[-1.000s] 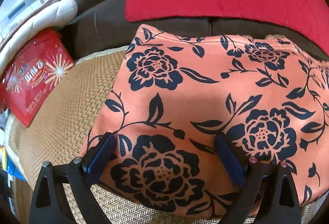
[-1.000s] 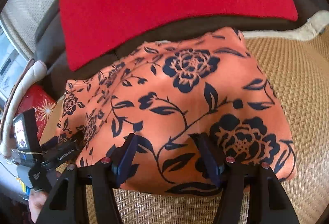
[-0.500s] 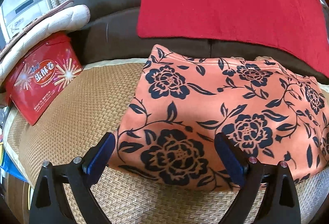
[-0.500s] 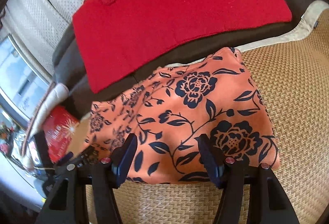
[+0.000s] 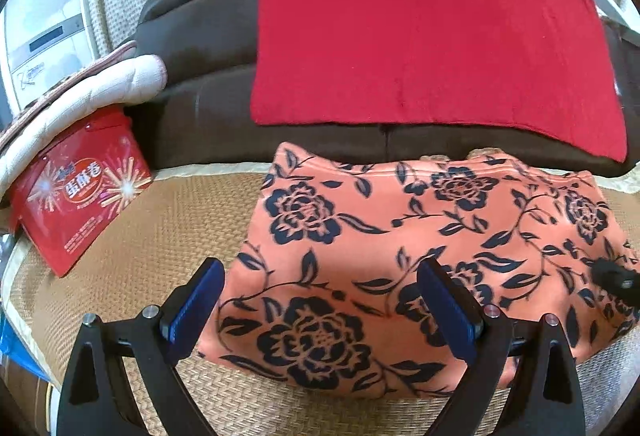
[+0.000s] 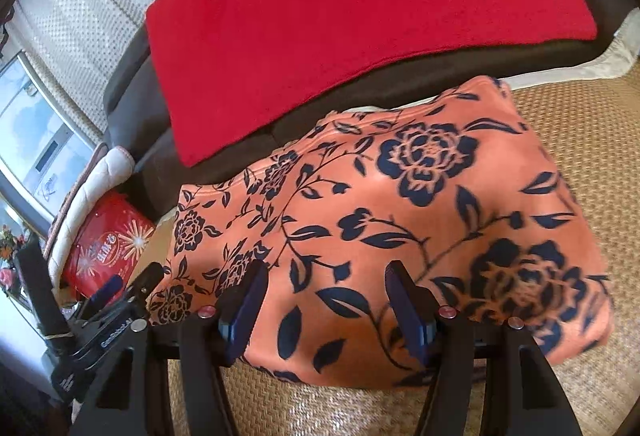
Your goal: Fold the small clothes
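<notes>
An orange garment with dark blue flowers [image 5: 400, 260] lies folded into a flat rectangle on the woven mat; it also shows in the right wrist view [image 6: 400, 220]. My left gripper [image 5: 316, 300] is open and empty, its blue pads above the garment's near left part. My right gripper [image 6: 326, 300] is open and empty above the garment's near edge. The left gripper [image 6: 116, 300] also shows at the left of the right wrist view.
A red cloth [image 5: 424, 36] lies over the dark brown sofa back [image 5: 192, 48] behind the garment. A red snack box [image 5: 80, 192] and a white quilted cushion [image 5: 88, 92] sit at the left. The woven mat [image 5: 132, 260] extends around the garment.
Both grippers have pulled back and up from the garment, which now looks smaller and farther. Both stayed open. The garment has not moved.
</notes>
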`<state>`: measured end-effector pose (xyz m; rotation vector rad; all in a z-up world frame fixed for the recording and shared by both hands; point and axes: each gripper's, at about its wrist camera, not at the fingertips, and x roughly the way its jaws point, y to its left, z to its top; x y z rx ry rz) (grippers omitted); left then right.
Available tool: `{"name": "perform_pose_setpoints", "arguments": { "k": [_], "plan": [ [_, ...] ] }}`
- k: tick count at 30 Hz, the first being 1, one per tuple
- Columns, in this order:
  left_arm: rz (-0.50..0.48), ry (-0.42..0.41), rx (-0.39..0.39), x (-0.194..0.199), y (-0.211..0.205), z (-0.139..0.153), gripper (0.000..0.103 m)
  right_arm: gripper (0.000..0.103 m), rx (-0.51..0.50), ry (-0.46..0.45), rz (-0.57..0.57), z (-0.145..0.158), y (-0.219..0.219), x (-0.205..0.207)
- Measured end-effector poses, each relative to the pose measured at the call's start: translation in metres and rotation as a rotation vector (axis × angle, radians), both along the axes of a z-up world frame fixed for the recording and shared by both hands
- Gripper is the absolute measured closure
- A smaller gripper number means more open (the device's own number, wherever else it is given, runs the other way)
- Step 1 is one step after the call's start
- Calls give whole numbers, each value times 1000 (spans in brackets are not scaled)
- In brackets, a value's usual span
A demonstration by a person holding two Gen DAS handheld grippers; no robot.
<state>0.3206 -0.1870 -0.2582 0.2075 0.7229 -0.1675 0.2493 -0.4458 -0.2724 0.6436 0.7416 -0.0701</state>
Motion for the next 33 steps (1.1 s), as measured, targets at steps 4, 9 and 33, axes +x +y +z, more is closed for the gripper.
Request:
{"name": "perform_pose_setpoints", "arguments": {
  "k": [4,9,33],
  "plan": [
    [-23,-2,-8,-2,-7,2,6,38,-6,1,18,-4,9,13],
    [-37,0,-23,-2,-12,3,6,38,-16,-13,39,-4,18,24],
    [-37,3,-29,4,-18,-2,6,40,-33,24,70,-19,23,36]
  ]
}}
